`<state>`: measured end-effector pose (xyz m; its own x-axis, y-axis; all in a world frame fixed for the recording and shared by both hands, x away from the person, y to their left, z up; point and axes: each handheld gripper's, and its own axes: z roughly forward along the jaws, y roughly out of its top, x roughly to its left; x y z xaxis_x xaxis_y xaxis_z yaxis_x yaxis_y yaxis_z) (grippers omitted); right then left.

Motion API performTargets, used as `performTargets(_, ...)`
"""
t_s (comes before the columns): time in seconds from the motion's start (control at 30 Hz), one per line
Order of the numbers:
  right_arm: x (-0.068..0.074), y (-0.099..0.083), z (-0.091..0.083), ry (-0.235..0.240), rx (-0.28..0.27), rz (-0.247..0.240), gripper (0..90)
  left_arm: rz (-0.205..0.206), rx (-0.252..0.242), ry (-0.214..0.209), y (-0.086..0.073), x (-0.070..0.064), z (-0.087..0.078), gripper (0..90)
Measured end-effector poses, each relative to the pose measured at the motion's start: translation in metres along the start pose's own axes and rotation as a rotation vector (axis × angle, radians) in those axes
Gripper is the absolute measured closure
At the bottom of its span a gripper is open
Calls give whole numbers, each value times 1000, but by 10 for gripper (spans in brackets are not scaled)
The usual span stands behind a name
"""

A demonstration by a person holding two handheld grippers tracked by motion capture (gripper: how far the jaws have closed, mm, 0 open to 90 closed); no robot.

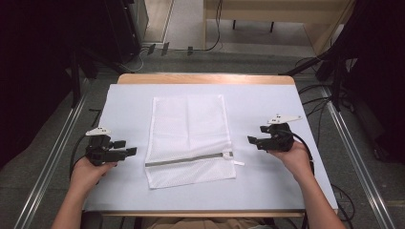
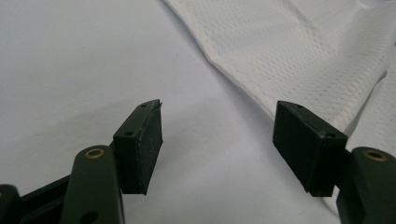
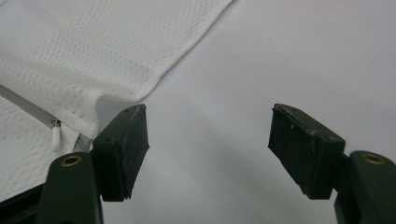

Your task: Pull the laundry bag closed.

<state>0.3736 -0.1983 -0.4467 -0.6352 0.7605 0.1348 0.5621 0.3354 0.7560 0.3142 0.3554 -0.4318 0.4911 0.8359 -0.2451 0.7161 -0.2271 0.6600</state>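
Two grippers here, one per hand, and both are spread wide with nothing between the jaws. The left gripper [image 1: 125,147] sits low over the table on the person's left side, jaws pointing in toward the middle. In the left gripper view, the left gripper [image 2: 217,140] has a big gap between its two black pads, and all you see in that gap is bare white cover; the mesh edge runs just past the far pad, not touching as far as I can tell. The right gripper [image 1: 255,135] mirrors it on the other side, also aimed inward, gaping just as wide and holding nothing. From the right gripper view, the right gripper [image 3: 209,140] has its near pad close to the bag's zipper end, but I can't say it's touching.

One white mesh laundry bag [image 1: 188,129] lies flat in the middle of the table, between the two grippers and apart from both. It has one grey zipper [image 1: 186,160] running across near the person's end, with a single white pull tab [image 1: 238,162] sticking out on the right edge. All of it rests on one white table cover [image 1: 267,186] over a wooden table [image 1: 205,78].
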Motion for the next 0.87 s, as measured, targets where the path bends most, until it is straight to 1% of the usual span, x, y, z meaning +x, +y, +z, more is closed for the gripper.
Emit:
performTargets(0.07, -1, 0, 0, -8, 4, 2, 295, -2, -1, 1, 0, 1, 0, 337)
performTargets(0.3, -2, -1, 1, -13, 17, 12, 295, -5, 5, 7, -1, 1, 1, 336)
performTargets(0.47, -1, -2, 3, -14, 23, 5, 295, -5, 9, 1, -1, 0, 2, 332)
performTargets(0.67, -1, -2, 4, -14, 33, 3, 294, -3, 19, 4, -1, 0, 4, 329)
performTargets(0.77, -1, -3, 5, -12, 37, 3, 285, -4, 24, 8, -1, 0, 4, 325)
performTargets(0.87, -1, -4, 8, -3, 50, 6, 251, -2, 27, 5, -1, 0, 6, 322)
